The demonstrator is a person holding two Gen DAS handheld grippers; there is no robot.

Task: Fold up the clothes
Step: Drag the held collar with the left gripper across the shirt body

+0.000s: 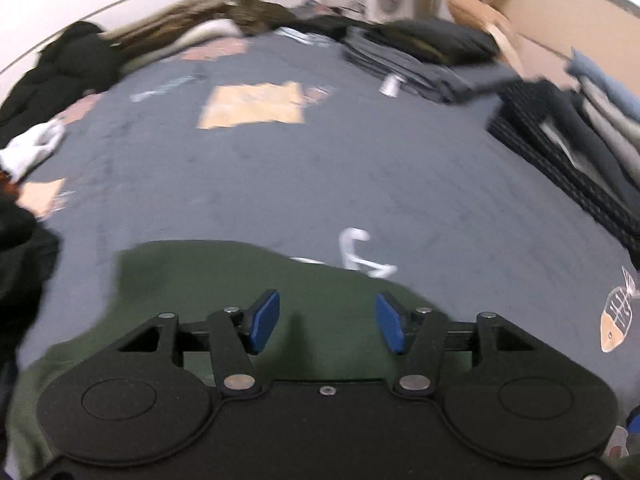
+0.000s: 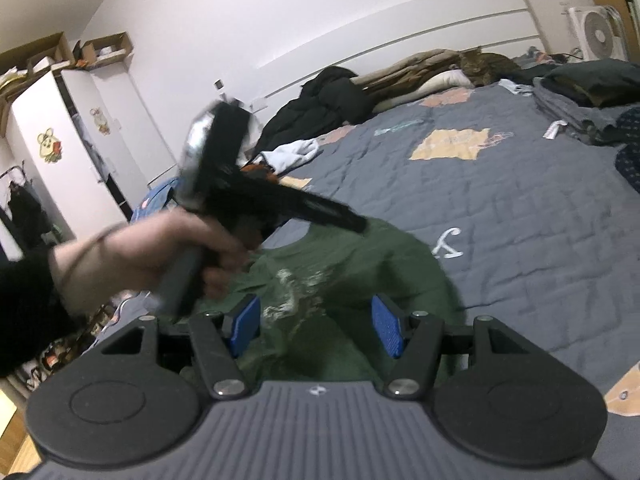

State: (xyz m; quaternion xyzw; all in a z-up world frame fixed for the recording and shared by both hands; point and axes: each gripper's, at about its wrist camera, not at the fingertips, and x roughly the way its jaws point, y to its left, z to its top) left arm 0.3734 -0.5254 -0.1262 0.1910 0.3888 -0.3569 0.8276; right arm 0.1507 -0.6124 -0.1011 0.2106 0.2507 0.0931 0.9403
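**Both grippers open over a green shirt on the bed**

A dark green shirt (image 2: 340, 276) lies on the grey quilted bedspread (image 1: 360, 168) at the near edge of the bed, a pale print showing on its front in the right wrist view. The left gripper (image 1: 327, 326) hangs above the shirt with its blue pads (image 1: 264, 322) spread apart and nothing between them; no cloth is gripped. The right gripper (image 2: 316, 330) is likewise parted to about the same width over the shirt, its pads clear of the fabric. A hand (image 2: 132, 260) in a dark sleeve grasps the left gripper's handle, which appears motion-blurred. A white hanger (image 1: 362, 256) rests on the bedspread just beyond the shirt. Folded stacks of clothes (image 1: 420, 56) sit toward the far right corner, and a black jacket (image 1: 64, 68) is heaped along the far left edge.
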